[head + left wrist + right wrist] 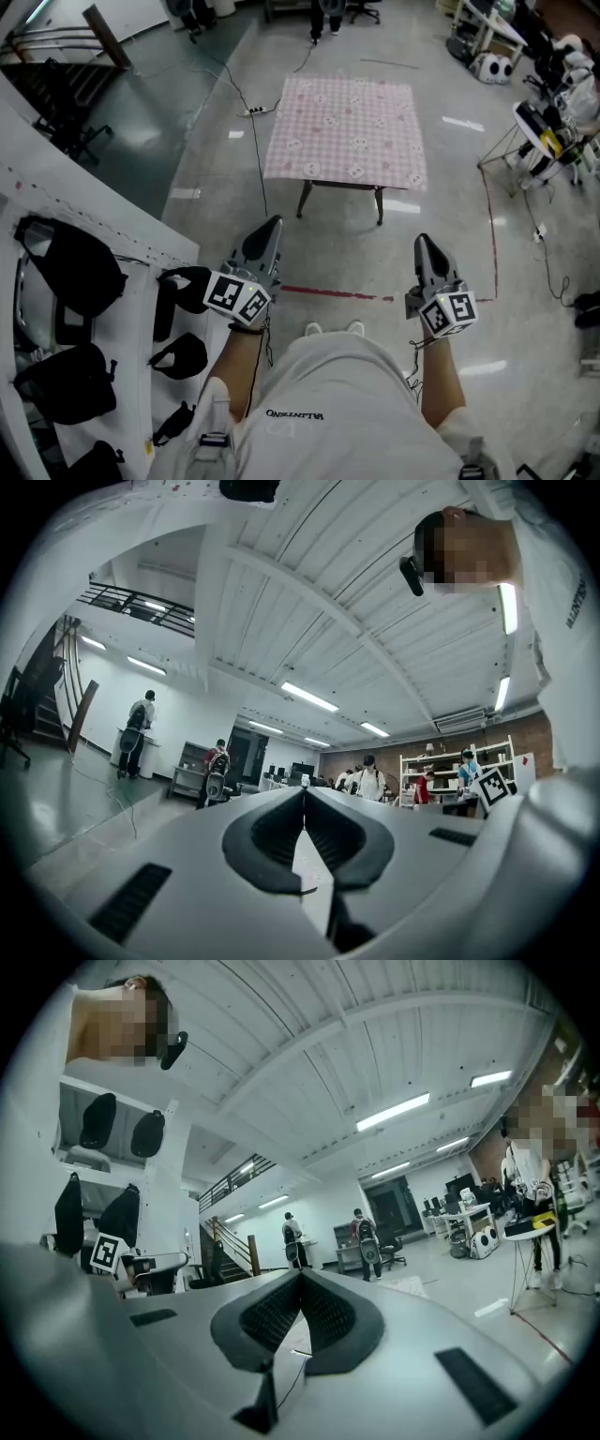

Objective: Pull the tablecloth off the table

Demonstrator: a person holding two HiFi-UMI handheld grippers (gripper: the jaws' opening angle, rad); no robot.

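**Item 1. Left gripper** (273,227), lower centre-left of the head view. The jaws are pressed together along their whole length and hold nothing, as the left gripper view confirms (303,795). It is held in the air and points toward the top of the frame.

**Item 2. Right gripper** (423,241), lower centre-right. Its jaws are likewise closed tip to tip and empty, as its own view shows (300,1277). It sits level with its partner.

**Item 3. Red line** (337,293) on the floor, just above the person's shoes. It runs across the frame between the grippers and the table.

**Item 4. Table** (379,204), upper centre, well apart from both grippers. Two dark legs show under the near edge.

**Item 5. Tablecloth** (345,127), pink and white check with small pale motifs.
- It lies spread flat over the whole top.
- The near hem hangs as a short skirt.
- The corners droop and no wrinkles or bunching can be seen.
- Nothing stands on it.

**Handling note (judgement).**
- The gap to the table needs closing before any pull.
- Both claws would have to open and take the hanging near hem at two spaced points.
- An even, low draw toward the bottom of the frame should keep the thin cloth from skewing or snagging on a corner.
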